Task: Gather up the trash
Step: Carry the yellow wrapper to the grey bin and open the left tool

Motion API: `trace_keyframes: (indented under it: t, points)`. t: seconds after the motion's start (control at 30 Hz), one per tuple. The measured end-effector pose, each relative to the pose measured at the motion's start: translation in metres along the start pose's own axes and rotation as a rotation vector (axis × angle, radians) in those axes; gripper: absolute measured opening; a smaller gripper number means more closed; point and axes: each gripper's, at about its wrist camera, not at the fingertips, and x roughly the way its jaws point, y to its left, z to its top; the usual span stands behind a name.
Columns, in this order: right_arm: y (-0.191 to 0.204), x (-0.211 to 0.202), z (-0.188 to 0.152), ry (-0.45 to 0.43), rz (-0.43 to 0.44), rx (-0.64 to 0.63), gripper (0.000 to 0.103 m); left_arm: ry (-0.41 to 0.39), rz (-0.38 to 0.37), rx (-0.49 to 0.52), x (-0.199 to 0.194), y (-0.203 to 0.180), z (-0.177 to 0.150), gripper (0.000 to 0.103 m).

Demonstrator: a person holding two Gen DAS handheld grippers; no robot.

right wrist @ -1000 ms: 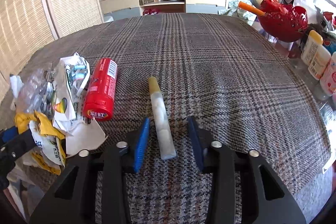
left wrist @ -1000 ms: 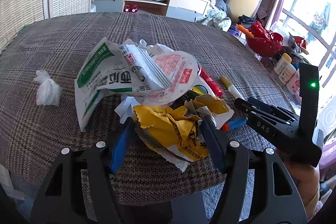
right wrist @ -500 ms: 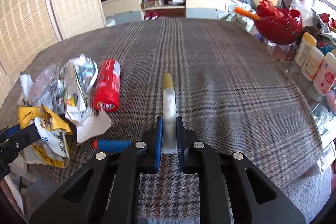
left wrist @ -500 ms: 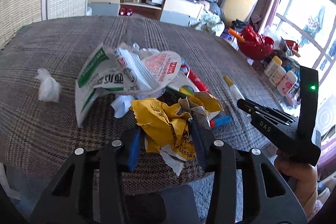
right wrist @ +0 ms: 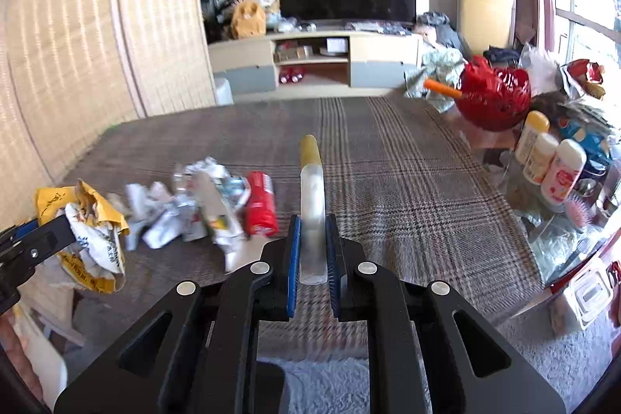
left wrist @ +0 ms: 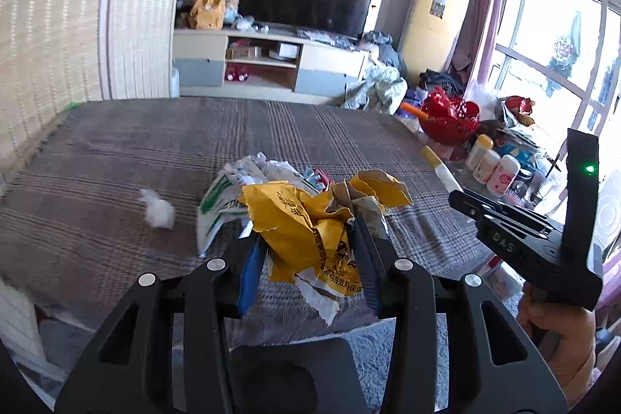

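Left gripper (left wrist: 306,260) was clenched on the crumpled yellow-and-white paper wrapper (left wrist: 306,220), blue pads pressed into both sides, and held it above the near edge of the brown plaid-covered table (left wrist: 116,158). Right gripper (right wrist: 311,258) was clenched on the translucent plastic tube with a yellow cap (right wrist: 311,189), cap end pointing away, tube raised off the cloth. On the table lay the remaining pile: crumpled white-and-green plastic wrappers (right wrist: 186,208) touching a red cylindrical can (right wrist: 262,204) lying on its side. A small white tissue wad (left wrist: 157,210) sat apart, left of the pile. Red plastic basket (right wrist: 493,99) stood beyond the table's right edge.
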Motion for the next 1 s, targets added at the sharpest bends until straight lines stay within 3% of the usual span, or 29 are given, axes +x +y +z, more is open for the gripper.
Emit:
trace_keyframes:
  t: [0.27, 0.5, 0.73, 0.83, 1.0]
  points:
    - [0.026, -0.053, -0.044, 0.019, 0.054, -0.017, 0.014, -0.01, 0.018, 0.023, -0.06, 0.001, -0.042, 0.041]
    - [0.044, -0.062, -0.092, 0.092, 0.104, -0.02, 0.015, 0.057, 0.029, 0.011, -0.068, 0.007, -0.09, 0.042]
    - [0.053, -0.041, -0.128, 0.206, 0.13, -0.009, 0.014, 0.163, 0.065, -0.002, -0.045, 0.015, -0.132, 0.042]
    - [0.05, -0.024, -0.145, 0.277, 0.171, 0.027, 0.014, 0.246, 0.077, -0.017, -0.017, 0.022, -0.158, 0.042]
    - [0.046, -0.003, -0.167, 0.341, 0.156, 0.051, 0.016, 0.355, 0.085, -0.015, 0.018, 0.027, -0.192, 0.043]
